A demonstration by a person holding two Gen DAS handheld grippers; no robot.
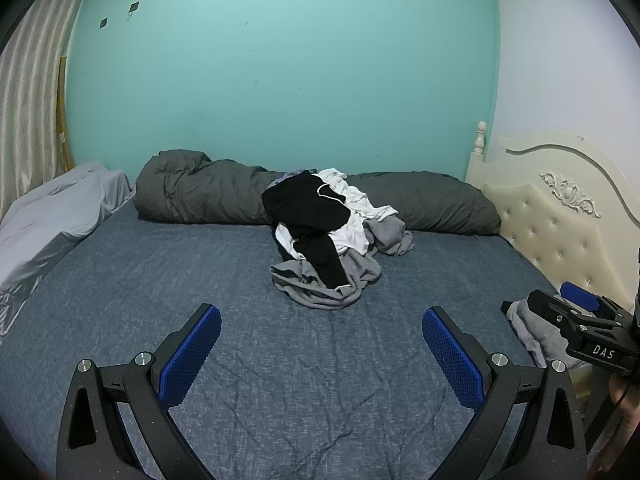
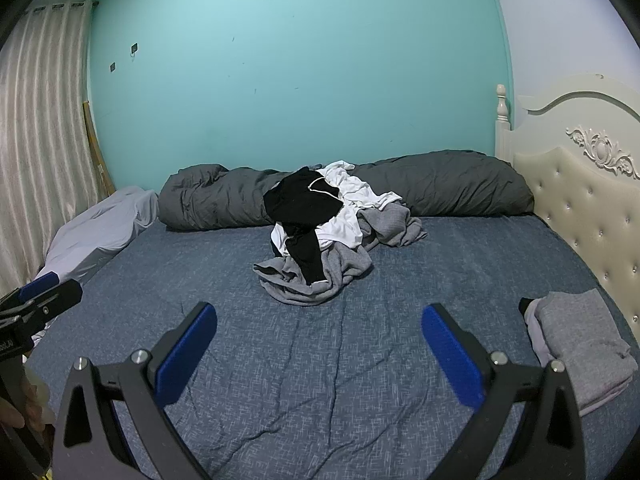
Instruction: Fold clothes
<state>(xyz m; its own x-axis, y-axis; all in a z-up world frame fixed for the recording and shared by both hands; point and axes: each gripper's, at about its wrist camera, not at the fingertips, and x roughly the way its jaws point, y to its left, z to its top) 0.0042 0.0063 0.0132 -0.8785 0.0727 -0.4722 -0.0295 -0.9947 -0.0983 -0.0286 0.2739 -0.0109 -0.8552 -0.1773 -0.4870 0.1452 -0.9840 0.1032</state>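
I hold my left tongs (image 1: 322, 354) and right tongs (image 2: 318, 350) spread wide and empty over the near bed (image 2: 280, 380), ready to reach. The unfolded pile (image 2: 324, 232) waits far across; one folded grey garment (image 2: 576, 344) sits right, clear of it.

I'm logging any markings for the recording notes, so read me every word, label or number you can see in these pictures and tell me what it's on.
"DAS": white letters on the black body of the right gripper, seen at the right edge of the left wrist view.
White lettering on the left gripper, at the left edge of the right wrist view: cut off and too blurred to read.
Nothing readable on the pile of clothes, the folded grey garment or the headboard.
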